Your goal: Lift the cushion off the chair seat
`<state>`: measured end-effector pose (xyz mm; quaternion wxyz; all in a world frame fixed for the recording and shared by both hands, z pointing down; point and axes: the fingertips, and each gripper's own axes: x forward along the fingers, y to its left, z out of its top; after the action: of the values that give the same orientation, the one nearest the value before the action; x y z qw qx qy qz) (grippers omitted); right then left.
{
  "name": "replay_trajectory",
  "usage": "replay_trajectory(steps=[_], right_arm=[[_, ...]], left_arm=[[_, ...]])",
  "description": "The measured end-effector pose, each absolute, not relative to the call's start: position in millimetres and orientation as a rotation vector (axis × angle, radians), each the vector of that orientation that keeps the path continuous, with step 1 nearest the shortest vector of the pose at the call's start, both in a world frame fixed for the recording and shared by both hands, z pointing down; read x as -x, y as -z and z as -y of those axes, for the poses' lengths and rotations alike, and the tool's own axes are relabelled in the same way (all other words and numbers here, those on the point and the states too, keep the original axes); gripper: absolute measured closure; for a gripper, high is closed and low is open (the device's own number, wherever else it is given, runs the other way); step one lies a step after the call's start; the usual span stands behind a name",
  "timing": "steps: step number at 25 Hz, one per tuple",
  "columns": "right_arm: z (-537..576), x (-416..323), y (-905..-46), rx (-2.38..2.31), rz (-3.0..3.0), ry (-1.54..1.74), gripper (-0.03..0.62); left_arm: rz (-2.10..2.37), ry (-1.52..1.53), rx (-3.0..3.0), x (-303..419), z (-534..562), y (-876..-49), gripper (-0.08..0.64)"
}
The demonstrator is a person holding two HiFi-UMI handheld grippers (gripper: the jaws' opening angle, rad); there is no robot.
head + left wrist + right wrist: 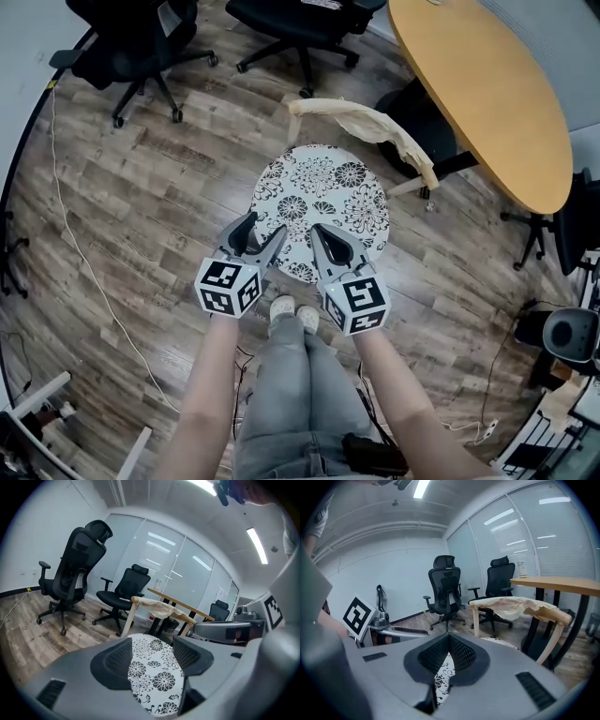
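A round cushion [323,202] with a black-and-white flower print lies on the seat of a wooden chair, whose backrest [375,127] is wrapped in cream material. Both grippers hang over the cushion's near edge. In the left gripper view, my left gripper [152,651] is open and the cushion [154,677] shows in the gap below its pads, untouched. My right gripper [449,639] has its pads meeting at the tips with nothing between them; a strip of the cushion [442,680] shows beneath. In the head view the left gripper [265,230] and right gripper [321,230] sit side by side.
An oval wooden table [487,84] stands close behind the chair at the right. Black office chairs [141,42] [300,19] stand at the back on the wood floor. A thin cable [70,234] runs along the left. My legs [291,375] are just in front of the seat.
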<state>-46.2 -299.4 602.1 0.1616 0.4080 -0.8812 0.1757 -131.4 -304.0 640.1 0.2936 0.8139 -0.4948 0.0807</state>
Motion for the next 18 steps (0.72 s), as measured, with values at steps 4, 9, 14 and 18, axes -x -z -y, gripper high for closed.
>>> replay_trajectory(steps=[4,9,14,18], right_arm=[[306,48,-627,-1.165,2.496,-0.527,0.569],[314,54,-654,-1.136,2.503,-0.520,0.569],[316,55,-689,-1.123,2.507,-0.527,0.568],[315,55,-715,-1.110,2.491,-0.545,0.569]], left_arm=[[1.338,-0.266,-2.125,144,311,-675,0.281],[1.350,-0.326,-2.076,158,323,-720,0.279],[1.343,-0.376,-2.029,164,329,-768,0.279],[1.329,-0.427,-1.898,167,324,-811,0.278]])
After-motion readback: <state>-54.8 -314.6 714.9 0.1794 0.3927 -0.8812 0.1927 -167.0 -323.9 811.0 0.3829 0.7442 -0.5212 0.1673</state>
